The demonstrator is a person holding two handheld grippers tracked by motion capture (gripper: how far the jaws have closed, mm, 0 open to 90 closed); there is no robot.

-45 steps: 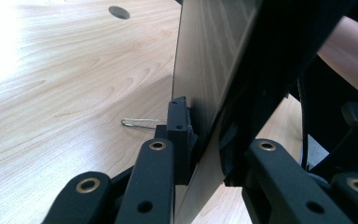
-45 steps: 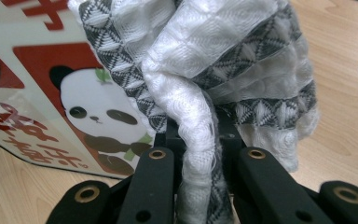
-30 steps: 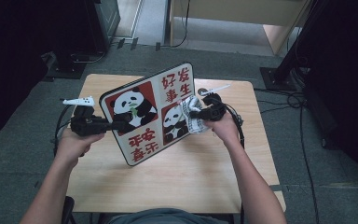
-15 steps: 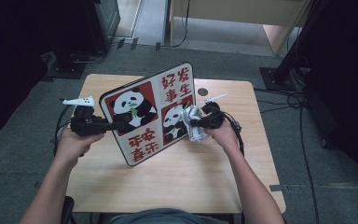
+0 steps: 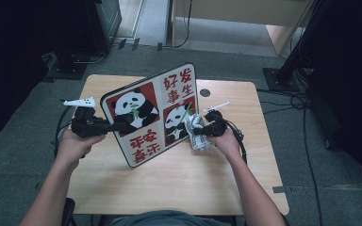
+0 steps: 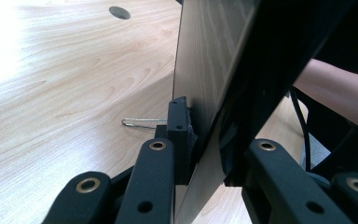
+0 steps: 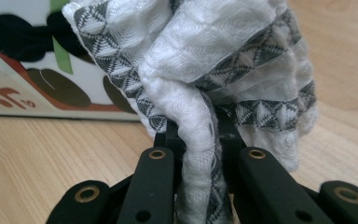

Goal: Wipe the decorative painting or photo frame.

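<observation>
Wood bench [image 5: 179,188], grey carpet, dark gear round room. Board [image 5: 155,110] w/ panda print held tilted at bench centre, L gripper [image 5: 122,126] fingers clamped on its 9 o'clock edge, prob. to steady it. R gripper [image 5: 199,128] fingers pinch cloth [image 5: 195,129] vs board's 3 o'clock edge, likely wiping.
</observation>
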